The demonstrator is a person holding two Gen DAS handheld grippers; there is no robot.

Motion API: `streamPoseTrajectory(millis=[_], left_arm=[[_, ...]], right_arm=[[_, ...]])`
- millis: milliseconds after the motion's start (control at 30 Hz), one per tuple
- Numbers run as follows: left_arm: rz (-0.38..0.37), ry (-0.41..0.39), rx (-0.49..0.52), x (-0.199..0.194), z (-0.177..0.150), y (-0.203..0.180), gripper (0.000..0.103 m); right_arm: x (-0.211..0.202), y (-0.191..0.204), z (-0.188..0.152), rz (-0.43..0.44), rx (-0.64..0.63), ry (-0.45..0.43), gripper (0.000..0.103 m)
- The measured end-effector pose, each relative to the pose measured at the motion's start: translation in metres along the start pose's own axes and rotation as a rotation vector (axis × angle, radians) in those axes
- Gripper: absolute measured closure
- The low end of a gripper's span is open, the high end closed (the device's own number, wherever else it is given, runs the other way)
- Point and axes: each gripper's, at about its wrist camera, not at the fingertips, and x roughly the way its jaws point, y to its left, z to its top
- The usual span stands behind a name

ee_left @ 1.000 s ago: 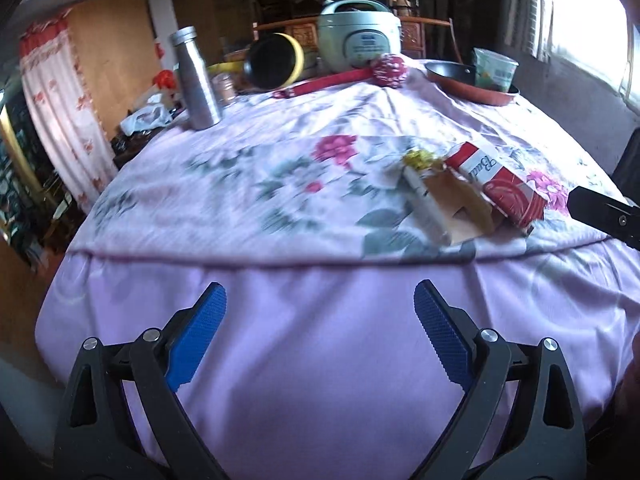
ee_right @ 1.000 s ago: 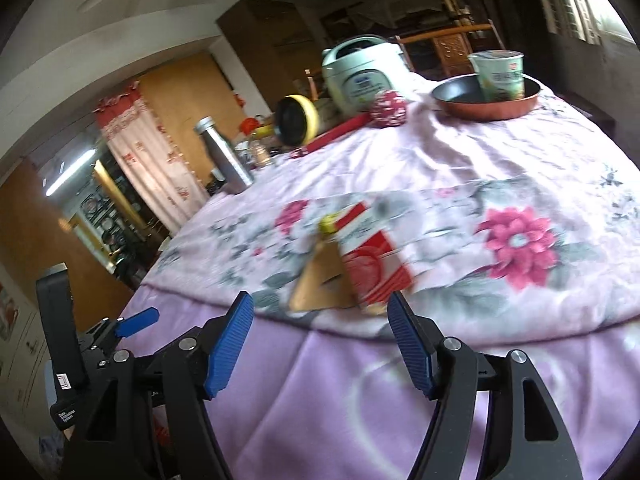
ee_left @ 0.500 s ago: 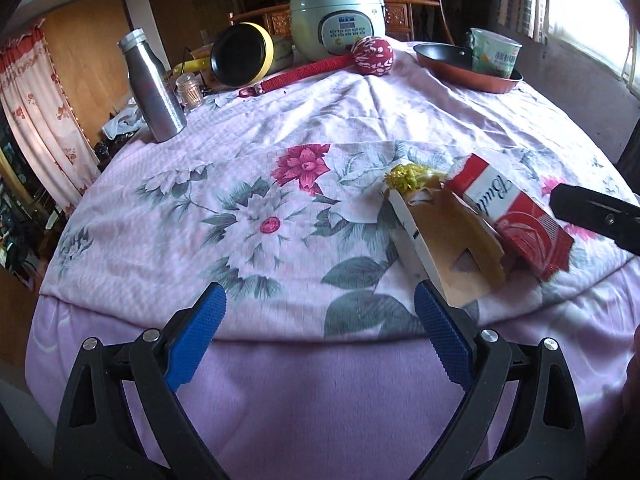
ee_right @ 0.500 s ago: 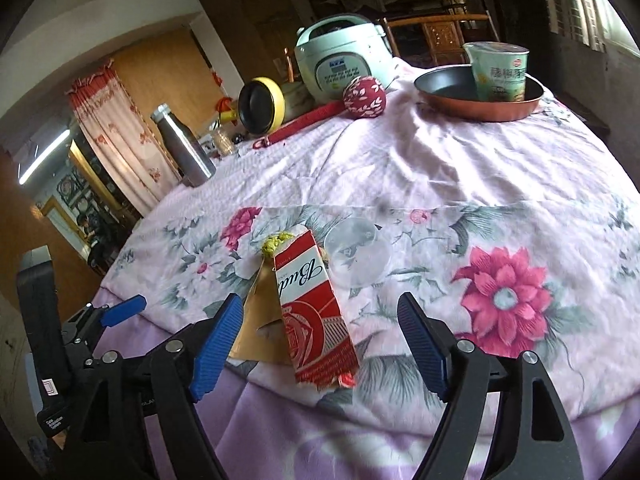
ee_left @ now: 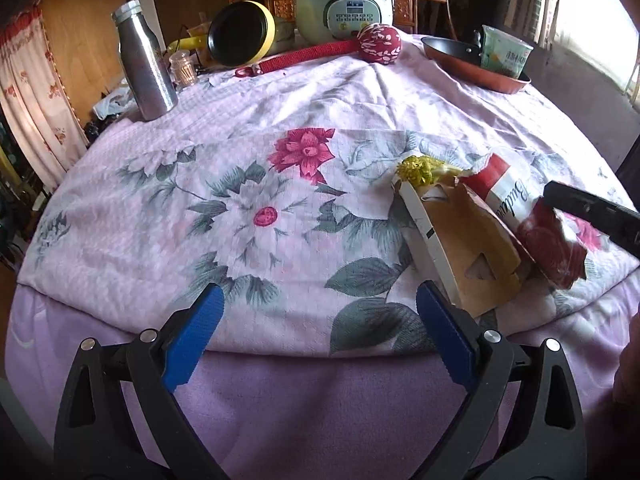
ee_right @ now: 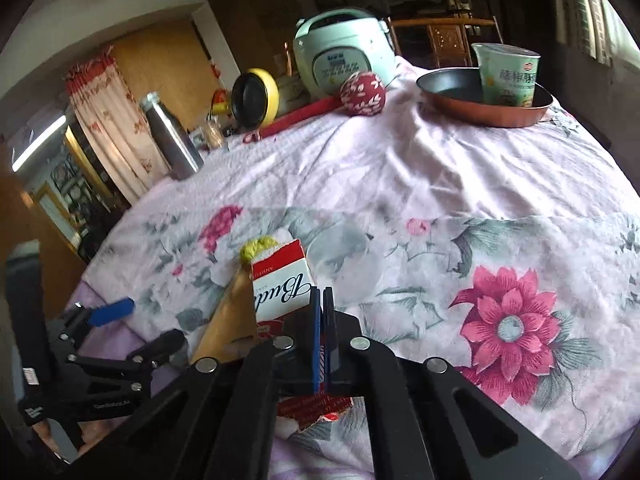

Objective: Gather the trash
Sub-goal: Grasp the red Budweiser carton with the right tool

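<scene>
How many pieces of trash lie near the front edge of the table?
3: red-and-white carton, pinched by the right gripper; brown cardboard beside it; yellow crumpled scrap behind. More may be hidden underneath.

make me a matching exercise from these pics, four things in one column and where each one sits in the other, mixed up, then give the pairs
Things
1. cup
2. steel bottle
3. red carton
4. rice cooker

Places
A. far end of the table, behind the red ball
B. near edge of the cloth, at the right gripper
C. standing in the pan
D. upright at the left edge of the table, by the curtain

Pairs: 1-C, 2-D, 3-B, 4-A
</scene>
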Motion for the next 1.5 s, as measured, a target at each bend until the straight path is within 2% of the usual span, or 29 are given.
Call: streamPoseTrajectory(millis=[67,167,233,267,333,433,500,533,567,600,633,733,833,1033,1167,1367,1500], left_arm=[[-0.022,0.01,-0.022,0.001,0.0,0.004,0.009],[-0.051,0.029,-0.043,0.004,0.001,0.008,0.009],[-0.054,0.027,-0.048,0.004,0.001,0.009,0.009],[-0.053,0.024,-0.047,0.003,0.0,0.008,0.009],[-0.05,0.017,-0.043,0.002,0.0,0.007,0.009],[-0.033,0.015,-0.03,0.001,-0.001,0.005,0.009],[-0.038,0.012,-0.029,0.0,-0.002,0.005,0.009],[-0.044,0.011,-0.033,-0.001,-0.002,0.006,0.009],[-0.047,0.011,-0.037,-0.001,-0.002,0.007,0.009],[-0.05,0.013,-0.042,-0.001,-0.002,0.008,0.009],[-0.052,0.016,-0.048,0.0,-0.002,0.009,0.009],[-0.056,0.026,-0.048,0.0,-0.001,0.009,0.009],[-0.069,0.037,-0.03,0.001,0.002,0.004,0.009],[-0.151,0.05,-0.02,0.003,0.021,-0.01,0.009],[-0.209,0.065,0.016,0.008,0.034,-0.036,0.009],[-0.233,0.089,0.097,0.024,0.044,-0.08,0.009],[-0.242,0.108,0.114,0.039,0.046,-0.091,0.01]], right_arm=[[-0.003,-0.005,0.001,0.013,0.022,-0.013,0.101],[-0.001,-0.007,0.001,0.078,0.043,0.022,0.093],[-0.001,-0.006,0.001,0.097,0.047,0.033,0.029],[-0.003,-0.004,0.001,0.09,0.042,0.019,0.023],[-0.003,0.002,0.0,0.072,0.014,0.015,0.022],[0.01,0.011,-0.004,0.059,-0.026,0.089,0.021],[0.022,0.018,-0.007,0.031,-0.068,0.142,0.023],[0.023,0.021,-0.008,0.018,-0.087,0.146,0.032],[0.023,0.023,-0.008,0.02,-0.098,0.138,0.075],[0.021,0.022,-0.008,0.047,-0.089,0.131,0.092],[0.016,0.019,-0.007,0.051,-0.07,0.106,0.101],[0.0,0.005,-0.005,0.057,-0.005,0.02,0.101],[-0.009,-0.011,-0.001,0.055,0.065,-0.026,0.101],[-0.018,-0.037,0.003,0.077,0.176,-0.046,0.1],[-0.022,-0.044,0.007,0.081,0.198,-0.065,0.098],[-0.024,-0.051,0.006,0.078,0.226,-0.079,0.098],[-0.025,-0.053,0.006,0.077,0.241,-0.082,0.097]])
